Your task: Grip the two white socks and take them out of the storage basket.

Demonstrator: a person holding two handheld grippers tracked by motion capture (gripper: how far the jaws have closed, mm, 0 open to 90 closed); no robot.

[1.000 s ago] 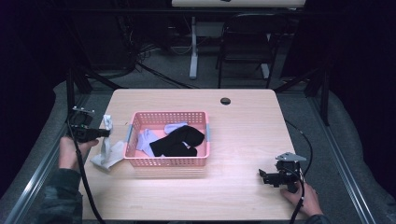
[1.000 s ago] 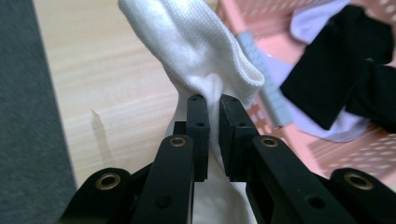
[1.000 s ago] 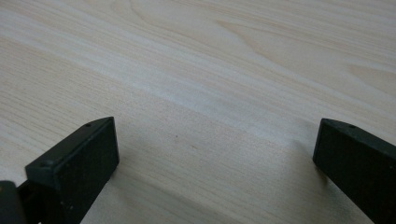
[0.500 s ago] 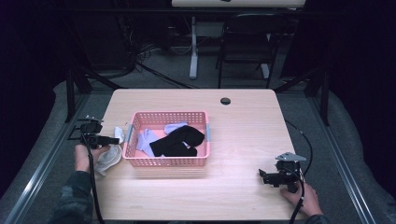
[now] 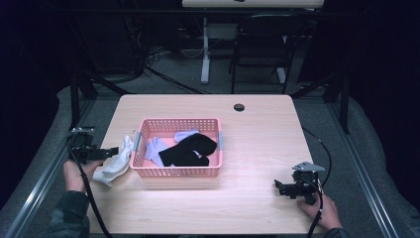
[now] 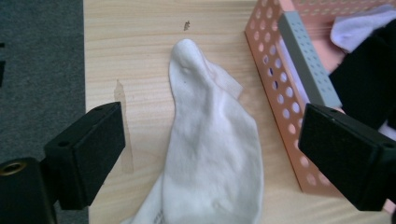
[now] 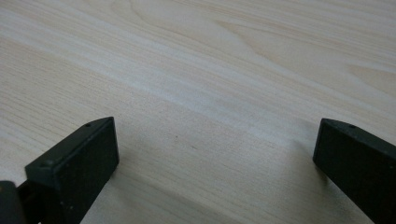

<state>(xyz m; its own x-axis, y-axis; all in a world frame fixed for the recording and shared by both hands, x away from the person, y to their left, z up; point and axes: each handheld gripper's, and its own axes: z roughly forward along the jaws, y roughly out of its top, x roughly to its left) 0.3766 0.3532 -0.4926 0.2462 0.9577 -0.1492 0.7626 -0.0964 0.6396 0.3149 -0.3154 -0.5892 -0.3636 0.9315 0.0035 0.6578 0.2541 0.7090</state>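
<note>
A white sock [image 5: 115, 166] [image 6: 210, 149] lies flat on the wooden table [image 5: 257, 134], just left of a pink basket [image 5: 176, 171] [image 6: 280, 107]. The basket holds a black sock [image 5: 190, 148] and pale lilac socks [image 5: 154, 148]. My left gripper [image 5: 115, 150] [image 6: 212, 154] hovers over the white sock with its jaws wide apart, one on each side of it, the right one over the basket's rim. My right gripper [image 5: 278, 187] [image 7: 215, 163] rests low over bare wood near the front right, jaws apart and holding nothing.
A small dark hole [image 5: 239, 107] sits near the table's far edge. Metal rails [image 5: 44, 173] run along both sides of the table. A chair [image 5: 260, 54] and a desk leg [image 5: 204, 49] stand on the floor beyond.
My left gripper has come down and to the right, from beside the table's left edge to over the white sock. The right gripper has stayed put.
</note>
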